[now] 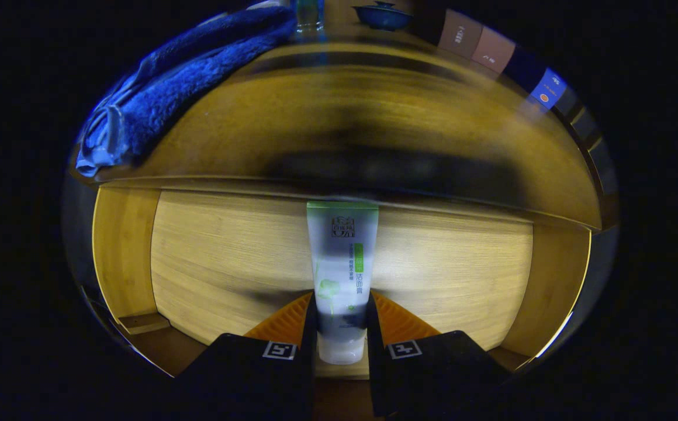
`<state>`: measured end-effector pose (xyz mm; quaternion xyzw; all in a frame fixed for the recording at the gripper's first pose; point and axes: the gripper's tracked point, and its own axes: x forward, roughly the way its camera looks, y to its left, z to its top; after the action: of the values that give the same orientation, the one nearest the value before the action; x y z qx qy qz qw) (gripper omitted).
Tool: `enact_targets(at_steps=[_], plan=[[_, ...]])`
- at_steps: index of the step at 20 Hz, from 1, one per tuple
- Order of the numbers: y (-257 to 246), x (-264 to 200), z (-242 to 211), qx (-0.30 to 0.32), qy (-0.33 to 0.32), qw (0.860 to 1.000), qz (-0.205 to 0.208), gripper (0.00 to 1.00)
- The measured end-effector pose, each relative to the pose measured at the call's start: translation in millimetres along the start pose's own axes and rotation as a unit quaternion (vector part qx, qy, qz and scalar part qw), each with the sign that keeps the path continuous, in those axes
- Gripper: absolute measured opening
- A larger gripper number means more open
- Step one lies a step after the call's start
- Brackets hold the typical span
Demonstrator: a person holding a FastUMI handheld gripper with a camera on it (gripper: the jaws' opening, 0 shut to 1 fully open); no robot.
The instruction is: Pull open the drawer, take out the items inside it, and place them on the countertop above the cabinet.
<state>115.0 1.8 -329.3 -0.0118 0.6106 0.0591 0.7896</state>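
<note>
A white tube with a green crimped end [341,257] stands between my fingers, and my gripper [341,310] is shut on its lower part near the cap. The tube is held above the open wooden drawer [228,263], whose pale floor shows behind it. Beyond and above the drawer lies the wooden countertop [327,117]. On the countertop's far left lies a folded blue towel [181,76].
At the back of the countertop stand a clear glass [310,14] and a dark blue lidded bowl [383,16]. Several boxes [494,49] line the back right edge. The drawer's side walls [123,251] rise on both sides of the fingers.
</note>
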Motion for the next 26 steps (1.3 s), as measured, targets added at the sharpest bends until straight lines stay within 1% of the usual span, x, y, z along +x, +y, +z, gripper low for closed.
enact_targets(at_steps=[4, 9, 13, 14, 16, 19, 21, 23, 26], plan=[[2.1, -30.9, 1.2, 0.0, -0.048, 0.999, 0.019, 0.42], [0.0, -94.3, -4.1, 0.003, -0.123, 0.992, 0.032, 0.42], [-1.4, -137.8, 21.4, 0.014, -0.176, 0.983, 0.044, 0.42], [-2.8, -140.5, 35.7, 0.012, -0.188, 0.981, 0.042, 0.42], [-9.5, -137.9, 66.2, 0.019, -0.192, 0.981, 0.037, 0.42], [-12.9, -120.6, 119.6, 0.039, -0.189, 0.981, 0.036, 0.42], [-12.5, -106.8, 148.1, 0.036, -0.179, 0.983, 0.032, 0.42], [-15.3, -88.2, 166.1, 0.025, -0.161, 0.986, 0.022, 0.42], [-20.1, -73.8, 186.7, 0.028, -0.141, 0.99, 0.008, 0.42]])
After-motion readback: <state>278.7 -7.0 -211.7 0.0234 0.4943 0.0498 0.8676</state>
